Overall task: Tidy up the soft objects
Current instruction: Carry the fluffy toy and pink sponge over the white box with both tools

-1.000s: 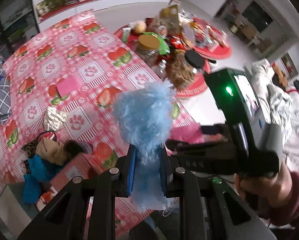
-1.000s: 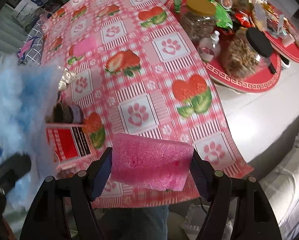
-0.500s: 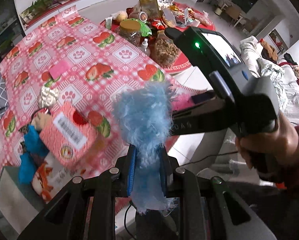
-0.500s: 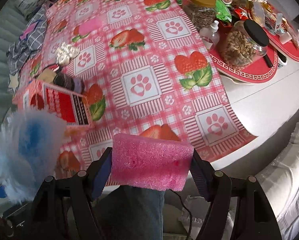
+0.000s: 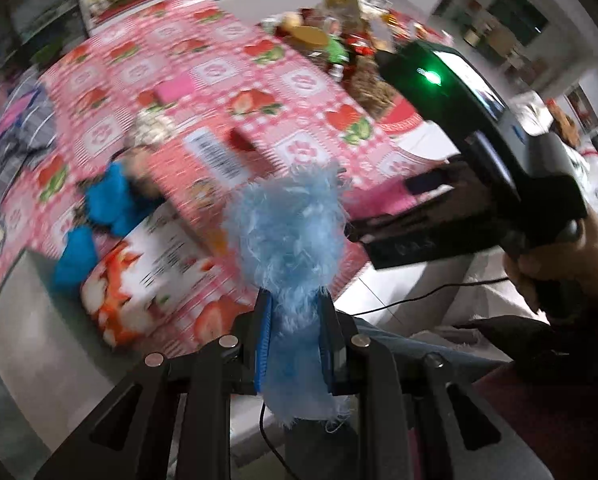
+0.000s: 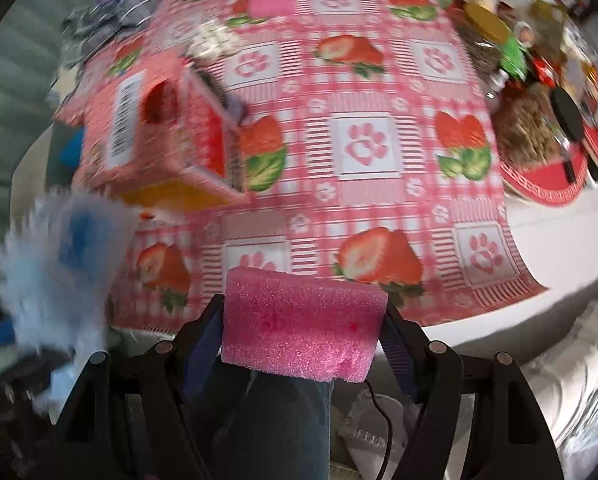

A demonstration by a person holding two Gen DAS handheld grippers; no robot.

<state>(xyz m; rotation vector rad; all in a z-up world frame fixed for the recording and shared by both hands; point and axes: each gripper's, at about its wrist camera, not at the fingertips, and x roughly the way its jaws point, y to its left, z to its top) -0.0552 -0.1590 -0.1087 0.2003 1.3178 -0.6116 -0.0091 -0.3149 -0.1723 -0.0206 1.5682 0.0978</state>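
Strawberry tablecloth (image 6: pixel 363 92) lies below; blue fluff (image 5: pixel 287 232) is clamped by the left gripper (image 5: pixel 295 344), pink sponge (image 6: pixel 303 332) by the right gripper (image 6: pixel 303 344), both probably to be dropped into the open carton (image 6: pixel 155 136).

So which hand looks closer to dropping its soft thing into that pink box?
Probably the left: its gripper, shut on the blue fluffy piece, hangs beside the pink box; the right gripper's pink sponge sits farther off.
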